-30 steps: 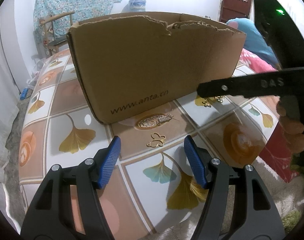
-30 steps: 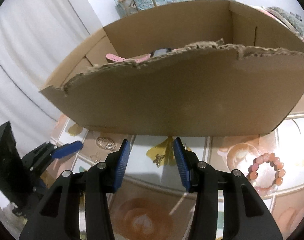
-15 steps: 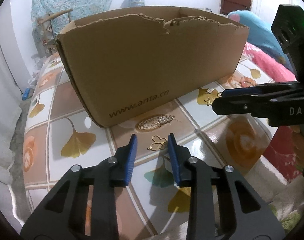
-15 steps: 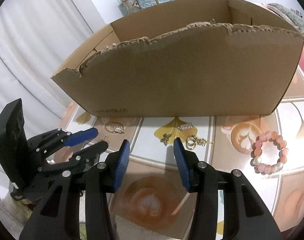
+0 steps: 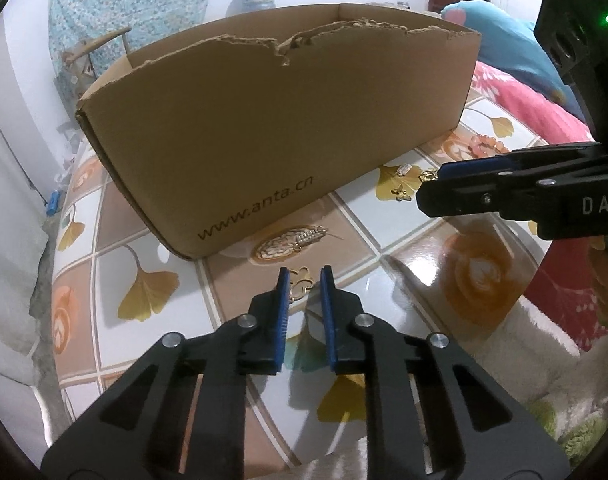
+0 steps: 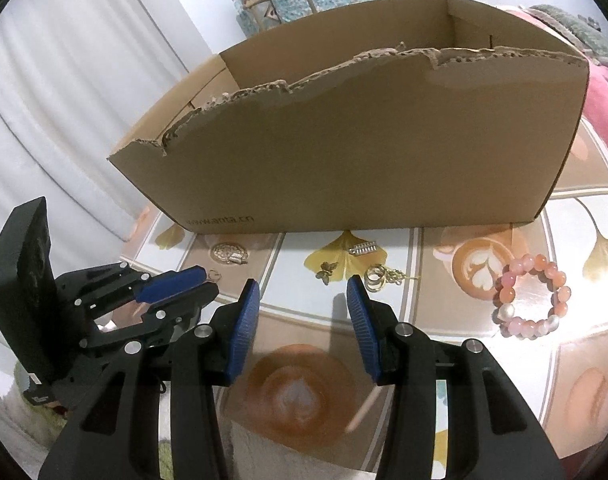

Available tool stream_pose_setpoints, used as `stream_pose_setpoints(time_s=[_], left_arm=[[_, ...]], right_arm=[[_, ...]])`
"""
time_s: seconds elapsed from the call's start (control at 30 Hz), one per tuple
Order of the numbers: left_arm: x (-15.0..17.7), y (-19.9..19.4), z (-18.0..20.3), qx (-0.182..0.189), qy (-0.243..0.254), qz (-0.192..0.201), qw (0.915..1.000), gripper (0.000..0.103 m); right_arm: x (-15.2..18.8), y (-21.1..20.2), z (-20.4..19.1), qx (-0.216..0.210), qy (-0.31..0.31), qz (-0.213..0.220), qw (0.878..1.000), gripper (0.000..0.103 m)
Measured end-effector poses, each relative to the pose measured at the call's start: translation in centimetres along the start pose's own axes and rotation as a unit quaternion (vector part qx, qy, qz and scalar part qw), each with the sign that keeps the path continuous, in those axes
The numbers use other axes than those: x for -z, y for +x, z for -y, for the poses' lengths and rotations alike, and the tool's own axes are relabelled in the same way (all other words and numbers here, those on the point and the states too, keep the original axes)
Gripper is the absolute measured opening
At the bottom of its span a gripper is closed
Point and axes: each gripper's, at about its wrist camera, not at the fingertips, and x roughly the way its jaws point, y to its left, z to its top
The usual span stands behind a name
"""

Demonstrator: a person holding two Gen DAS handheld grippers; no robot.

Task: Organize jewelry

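Tongs: I am narrowing my left tongs, not yet shut, around the gold butterfly charm lying on the bench near the cardboard box, while my right tongs are hovering open; next I likely pinch and lift.

On the table, jewelry lies before the cardboard box: brooch left, butterfly charm middle, bead bracelet right

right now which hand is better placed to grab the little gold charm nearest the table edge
Left. The left gripper already has its narrowed fingers on either side of the gold charm on the table. The right gripper is open over bare tabletop, nearer the rings.
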Motion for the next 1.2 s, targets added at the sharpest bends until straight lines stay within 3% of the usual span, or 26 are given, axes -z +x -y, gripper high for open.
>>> stream_pose_setpoints(time_s=[0.23, 0.43, 0.67, 0.87, 1.2], left_arm=[[0.2, -0.1, -0.5, 0.003, -0.021, 0.003, 0.9998, 0.005], [0.5, -0.4, -0.8, 0.004, -0.031, 0.004, 0.9995, 0.005], [0.9, -0.6, -1.0, 0.005, -0.033, 0.007, 0.9994, 0.005], [0.9, -0.6, -1.1, 0.007, -0.034, 0.01, 0.9993, 0.005], [1.1, -0.7, -1.5, 0.011, -0.037, 0.013, 0.9992, 0.005]], right_arm=[[-0.1, -0.5, -0.4, 0.007, -0.01, 0.006, 1.0, 0.045], [-0.4, 0.0, -1.4, 0.018, -0.027, 0.003, 0.999, 0.045], [-1.2, 1.0, -2.4, 0.061, -0.058, 0.003, 0.996, 0.044], [-1.3, 2.3, -2.7, 0.097, -0.065, -0.012, 0.993, 0.032], [-1.1, 3.1, -2.9, 0.13, -0.062, -0.013, 0.989, 0.024]])
